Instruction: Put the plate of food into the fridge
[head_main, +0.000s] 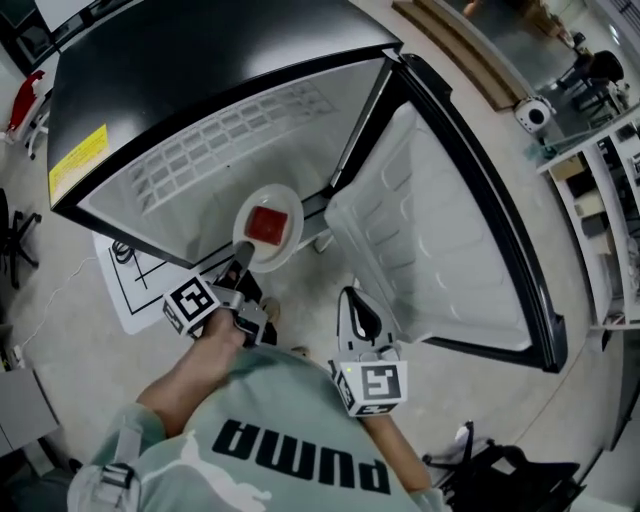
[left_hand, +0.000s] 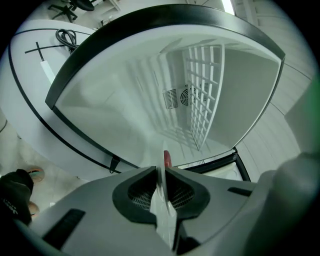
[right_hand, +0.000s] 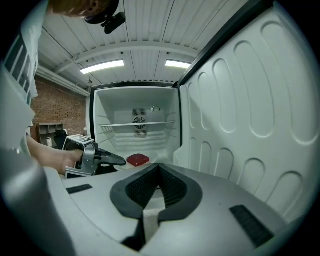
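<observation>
white plate pinched in left gripper — fridge open

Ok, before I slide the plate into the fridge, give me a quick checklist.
1. Door open wide enough: ok, it is swung well aside.
2. Grip on the plate: ok, the left gripper has its jaws shut on the rim.
3. Food seated: ok, the red piece lies mid-plate.
4. Shelf free: ok, nothing shows on it.
5. Right gripper out of the way: ok, shut on nothing, near the door and short of the opening.
6. Plate level: cannot tell from these views.
</observation>
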